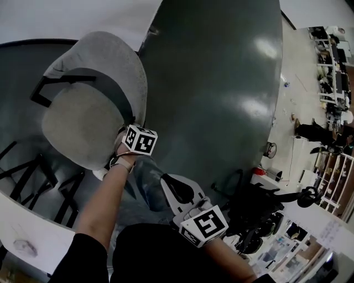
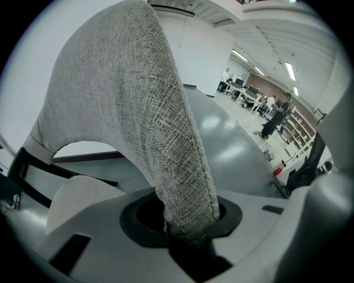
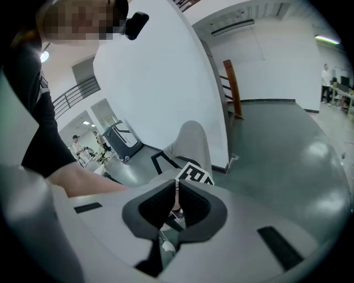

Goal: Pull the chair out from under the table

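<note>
A grey fabric chair [image 1: 83, 124] with a black frame stands on the dark floor at the upper left of the head view. My left gripper [image 1: 126, 126] is shut on the side edge of its backrest [image 1: 113, 58]. In the left gripper view the grey woven backrest [image 2: 138, 99] runs down between the left gripper's [image 2: 185, 221] jaws, with the seat [image 2: 77, 193] at the left. My right gripper [image 1: 180, 190] hangs over the floor beside the chair; its [image 3: 177, 193] jaws are together with nothing in them. The chair [image 3: 193, 141] shows beyond them.
A white tabletop [image 1: 33, 237] curves along the lower left, with black frame legs [image 1: 33, 177] beside it. A white wall [image 1: 83, 16] rises behind the chair. Black equipment [image 1: 260, 213] lies at the lower right. Shelves and people [image 1: 332, 127] are far off at the right.
</note>
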### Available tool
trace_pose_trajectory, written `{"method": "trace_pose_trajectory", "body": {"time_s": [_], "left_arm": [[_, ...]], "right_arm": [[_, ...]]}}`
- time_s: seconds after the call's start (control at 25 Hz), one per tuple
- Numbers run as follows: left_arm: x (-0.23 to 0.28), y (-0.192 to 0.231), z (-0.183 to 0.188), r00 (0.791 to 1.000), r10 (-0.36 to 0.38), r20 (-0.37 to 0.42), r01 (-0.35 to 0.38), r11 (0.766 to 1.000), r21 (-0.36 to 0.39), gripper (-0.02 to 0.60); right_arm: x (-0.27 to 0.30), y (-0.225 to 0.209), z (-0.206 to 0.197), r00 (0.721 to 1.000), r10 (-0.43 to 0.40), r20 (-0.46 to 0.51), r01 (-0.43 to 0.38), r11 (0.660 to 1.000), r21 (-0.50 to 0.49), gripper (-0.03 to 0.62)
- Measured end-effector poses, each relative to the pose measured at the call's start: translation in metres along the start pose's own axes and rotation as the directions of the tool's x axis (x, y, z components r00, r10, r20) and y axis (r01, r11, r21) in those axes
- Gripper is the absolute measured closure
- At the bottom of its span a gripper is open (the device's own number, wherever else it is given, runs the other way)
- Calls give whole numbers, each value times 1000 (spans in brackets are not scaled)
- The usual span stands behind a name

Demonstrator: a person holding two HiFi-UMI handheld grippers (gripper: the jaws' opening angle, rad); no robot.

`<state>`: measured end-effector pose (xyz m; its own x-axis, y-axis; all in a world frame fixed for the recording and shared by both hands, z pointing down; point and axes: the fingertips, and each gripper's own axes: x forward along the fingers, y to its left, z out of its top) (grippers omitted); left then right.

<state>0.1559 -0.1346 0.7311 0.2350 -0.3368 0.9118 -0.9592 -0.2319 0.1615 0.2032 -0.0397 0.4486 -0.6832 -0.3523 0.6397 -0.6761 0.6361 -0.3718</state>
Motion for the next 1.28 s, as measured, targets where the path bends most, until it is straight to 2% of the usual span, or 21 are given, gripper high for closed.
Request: {"method": "trace_pose_trajectory", "body": {"time_s": [0.24, 0.6, 1.28], "left_arm": [[14, -37, 15, 998, -54, -19, 55, 995, 84, 462], [30, -90, 33, 994, -105, -43, 112, 974, 198, 446], [51, -197, 49, 974, -202, -101, 225, 902, 368, 430]], "right_arm": [[-7, -14, -2, 999, -40, 16, 39, 999, 34, 579], [-22, -38, -8, 995, -95, 33, 92, 992, 88, 579], [-54, -83, -19, 978, -200, 50, 189, 966, 179, 579]]}}
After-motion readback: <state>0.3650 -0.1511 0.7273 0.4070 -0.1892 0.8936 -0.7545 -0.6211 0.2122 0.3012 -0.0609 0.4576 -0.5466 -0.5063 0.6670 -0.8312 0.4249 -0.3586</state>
